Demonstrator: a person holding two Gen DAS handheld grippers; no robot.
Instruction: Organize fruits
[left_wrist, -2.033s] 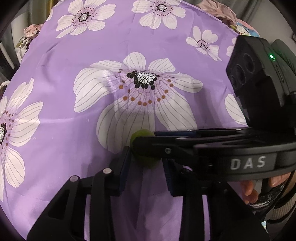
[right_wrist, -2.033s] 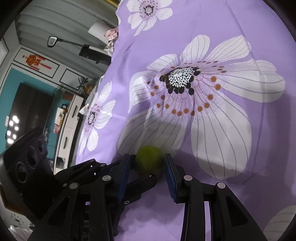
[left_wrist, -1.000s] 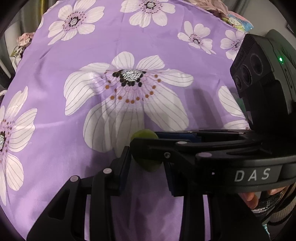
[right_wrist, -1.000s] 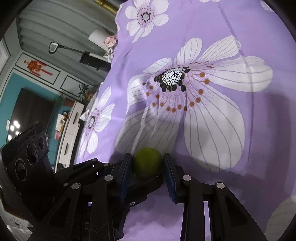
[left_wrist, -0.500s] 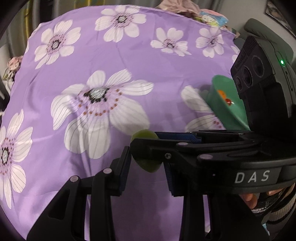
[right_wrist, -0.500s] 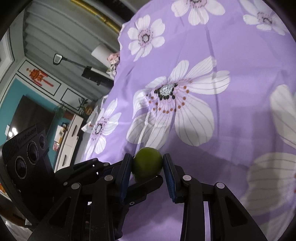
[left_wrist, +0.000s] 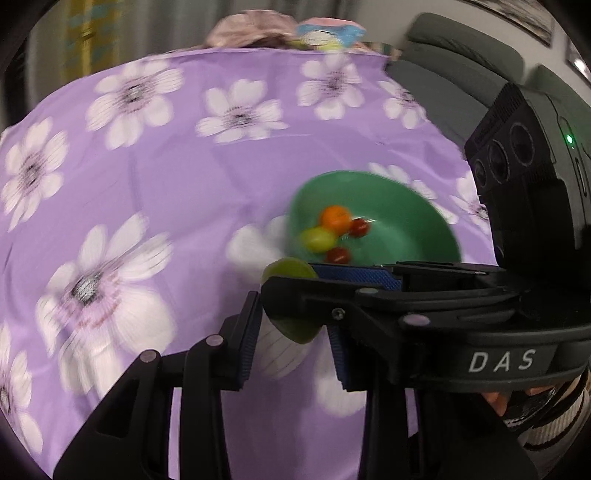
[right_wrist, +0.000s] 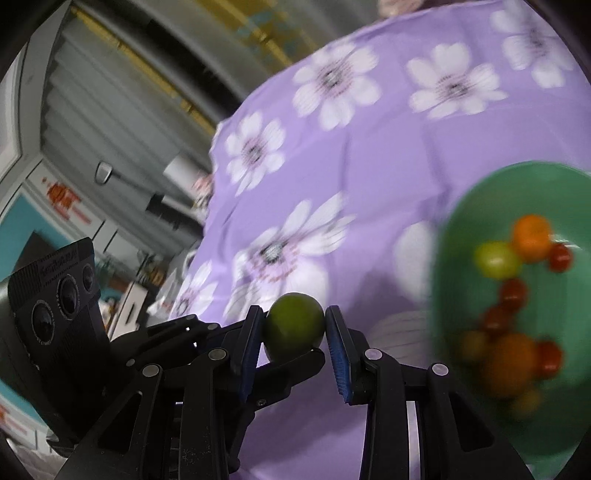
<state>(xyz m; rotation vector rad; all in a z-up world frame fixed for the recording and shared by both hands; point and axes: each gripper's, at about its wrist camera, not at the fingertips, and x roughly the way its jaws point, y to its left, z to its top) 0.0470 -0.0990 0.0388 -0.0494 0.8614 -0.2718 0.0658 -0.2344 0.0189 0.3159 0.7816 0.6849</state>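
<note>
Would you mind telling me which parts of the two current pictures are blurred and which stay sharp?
Left wrist view: the purple flowered cloth and green bowl are smeared by motion, while the right gripper and green fruit look crisp. Right wrist view: the fruit between the pads is sharp; the bowl and cloth are blurred, and the fisheye bends the edges.

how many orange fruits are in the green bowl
2 in the right wrist view: one round orange fruit at the far side of the green plastic bowl, another nearer. Blur may hide more.
</note>
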